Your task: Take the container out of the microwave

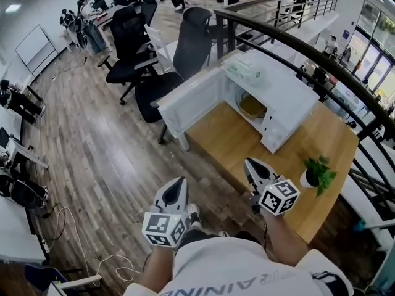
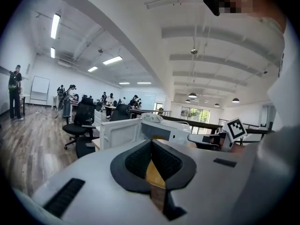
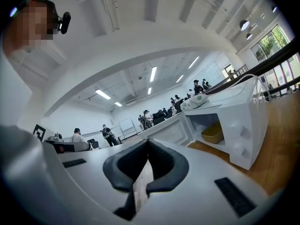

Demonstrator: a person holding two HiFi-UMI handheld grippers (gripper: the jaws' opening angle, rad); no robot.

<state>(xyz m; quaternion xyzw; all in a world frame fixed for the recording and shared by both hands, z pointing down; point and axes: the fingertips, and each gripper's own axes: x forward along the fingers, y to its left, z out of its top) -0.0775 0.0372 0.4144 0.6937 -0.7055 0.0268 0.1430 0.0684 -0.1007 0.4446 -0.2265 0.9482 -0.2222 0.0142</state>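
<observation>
A white microwave [image 1: 290,106] stands on the wooden table [image 1: 234,143] with its door [image 1: 188,100] swung wide open to the left. Inside its cavity sits a tan, bowl-like container [image 1: 252,106], also seen in the right gripper view [image 3: 213,132]. My left gripper [image 1: 181,181] hangs over the floor short of the table's near edge, shut and empty, with its tips [image 2: 151,142] meeting. My right gripper [image 1: 248,163] is over the table's near edge, pointing at the microwave [image 3: 243,121], shut with nothing in it [image 3: 147,142]. Both are well short of the container.
A white packet [image 1: 244,66] lies on top of the microwave. A small potted plant [image 1: 316,172] stands on the table at the right. Black office chairs [image 1: 185,54] stand behind the open door. A dark railing [image 1: 296,48] runs behind the table. People stand far back in the room.
</observation>
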